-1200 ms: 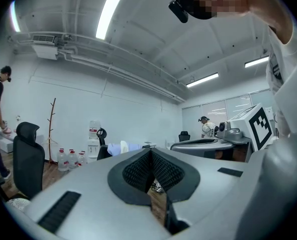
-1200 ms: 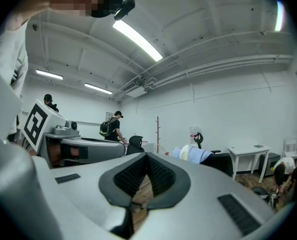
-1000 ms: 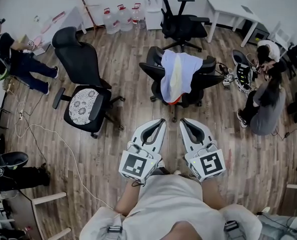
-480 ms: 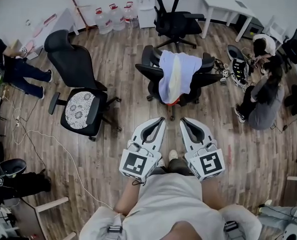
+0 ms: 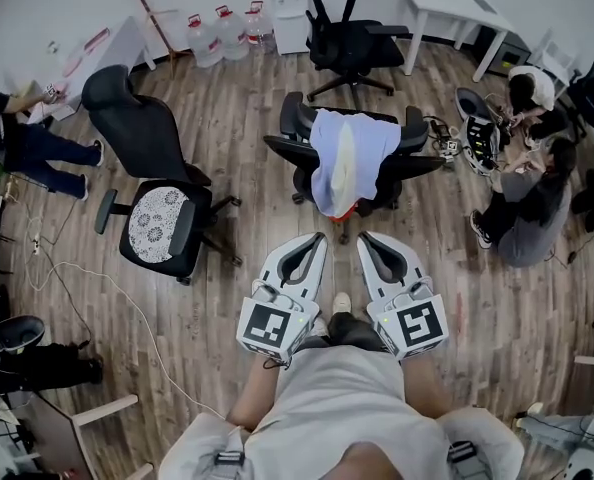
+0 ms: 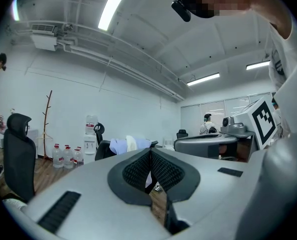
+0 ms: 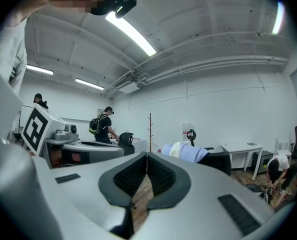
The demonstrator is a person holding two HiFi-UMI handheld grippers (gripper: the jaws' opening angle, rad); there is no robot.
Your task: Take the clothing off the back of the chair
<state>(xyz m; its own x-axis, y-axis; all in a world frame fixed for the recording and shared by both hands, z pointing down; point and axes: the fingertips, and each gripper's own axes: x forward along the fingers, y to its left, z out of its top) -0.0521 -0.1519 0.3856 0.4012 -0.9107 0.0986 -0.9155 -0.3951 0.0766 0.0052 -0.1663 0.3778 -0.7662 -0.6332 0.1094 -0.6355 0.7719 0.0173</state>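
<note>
A pale blue and cream garment [image 5: 349, 158] hangs over the back of a black office chair [image 5: 410, 154] in the middle of the room; it also shows as the garment [image 6: 127, 145] in the left gripper view and the garment [image 7: 185, 152] in the right gripper view. My left gripper [image 5: 322, 238] and right gripper [image 5: 363, 238] are side by side, held level, a short way short of the chair. Both are shut with nothing between the jaws.
A second black chair [image 5: 152, 173] with a patterned seat stands to the left, a third chair [image 5: 345, 33] behind. Water bottles [image 5: 222, 33] and a coat stand [image 5: 147, 13] line the back wall. People sit at right [image 5: 527, 203] and stand at left [image 5: 22, 133]. A cable [image 5: 97, 288] trails across the floor.
The draped chair has come slightly closer and more central in the head view as I step forward. Both grippers keep their shut pose, side by side.
</note>
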